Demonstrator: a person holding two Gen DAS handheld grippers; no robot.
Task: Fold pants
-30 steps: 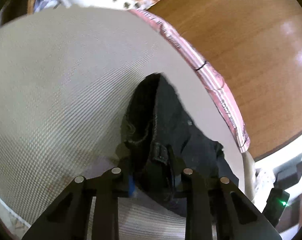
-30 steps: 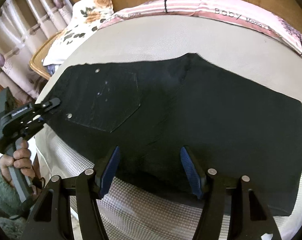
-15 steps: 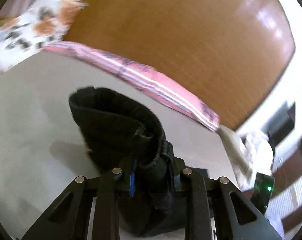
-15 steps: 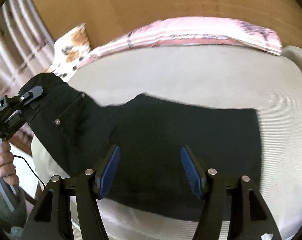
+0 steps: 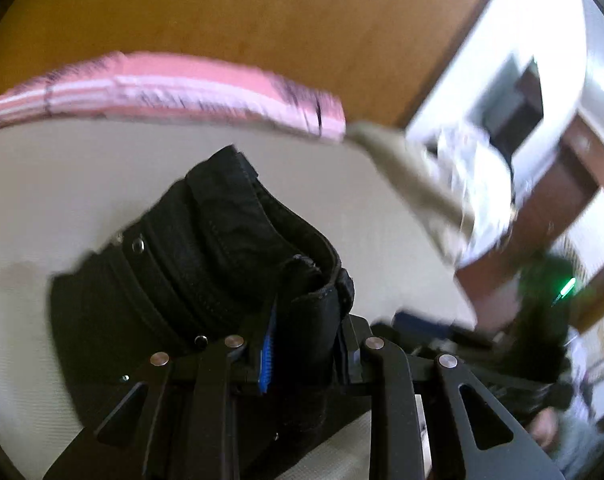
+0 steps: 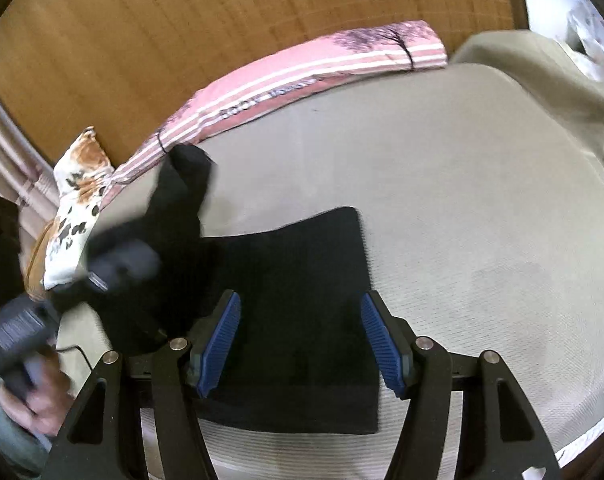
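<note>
Pants (image 6: pixel 302 320), one black pair, left tongs (image 5: pixel 306 344) clamped on waistband, right tongs (image 6: pixel 302 336) spread apart, two pillows (image 6: pixel 302 76).

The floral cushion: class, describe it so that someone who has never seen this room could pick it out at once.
Start at the wooden headboard behind the grey mattress. Follow the long pink striped pillow along it to its left end, where the floral cushion lies at the bed's corner. It alone is white with orange and black blotches.

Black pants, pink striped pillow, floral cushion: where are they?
black pants (image 6: pixel 302 280): right wrist view, flat leg section.
pink striped pillow (image 6: pixel 302 76): right wrist view, its middle.
floral cushion (image 6: pixel 77 200): right wrist view, printed face.
</note>
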